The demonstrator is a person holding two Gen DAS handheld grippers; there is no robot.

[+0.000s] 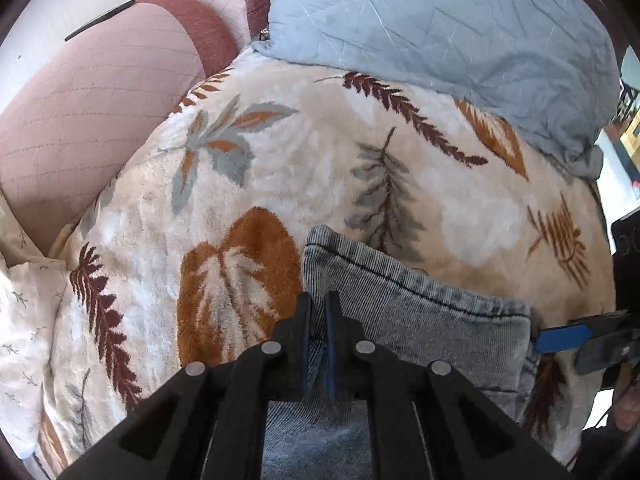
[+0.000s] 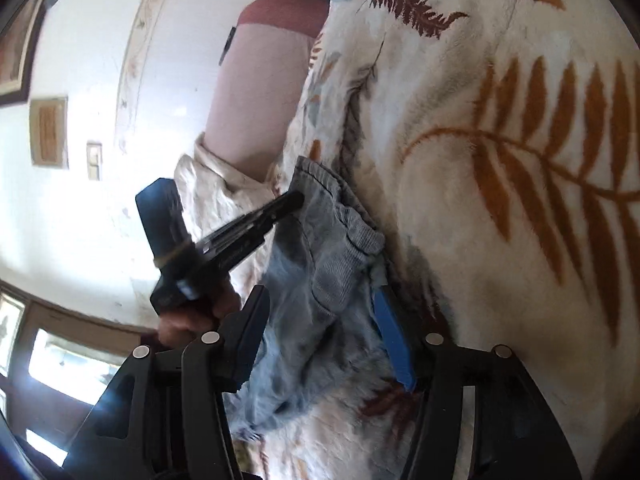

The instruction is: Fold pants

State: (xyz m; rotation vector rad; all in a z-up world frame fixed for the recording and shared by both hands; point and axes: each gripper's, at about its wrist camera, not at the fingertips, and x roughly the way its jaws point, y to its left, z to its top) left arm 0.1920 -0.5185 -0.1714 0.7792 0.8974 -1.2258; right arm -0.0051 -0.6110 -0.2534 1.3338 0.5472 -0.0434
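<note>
- Pants (image 1: 420, 320): faded blue denim, folded into a compact bundle, lying on a cream fleece blanket (image 1: 280, 184) with a leaf and fern print. In the left wrist view they fill the 6 o'clock area.
- Left gripper (image 1: 318, 320): pinched tight on a fold of the denim at the bundle's near edge; cloth shows between the blue pads.
- Right gripper (image 2: 320, 332): jaws apart, straddling the bundle's end, one blue pad (image 2: 390, 340) lying beside the cloth, not pressing it. Released.
- Left wrist view: right gripper's blue tip sits at 3 o'clock, at the bundle's edge.
- Pale blue quilt (image 1: 440, 32) at 12 o'clock; pink cushion (image 1: 92, 112) at 10 o'clock.
- A hand (image 2: 192, 316) grips the left tool's handle.
</note>
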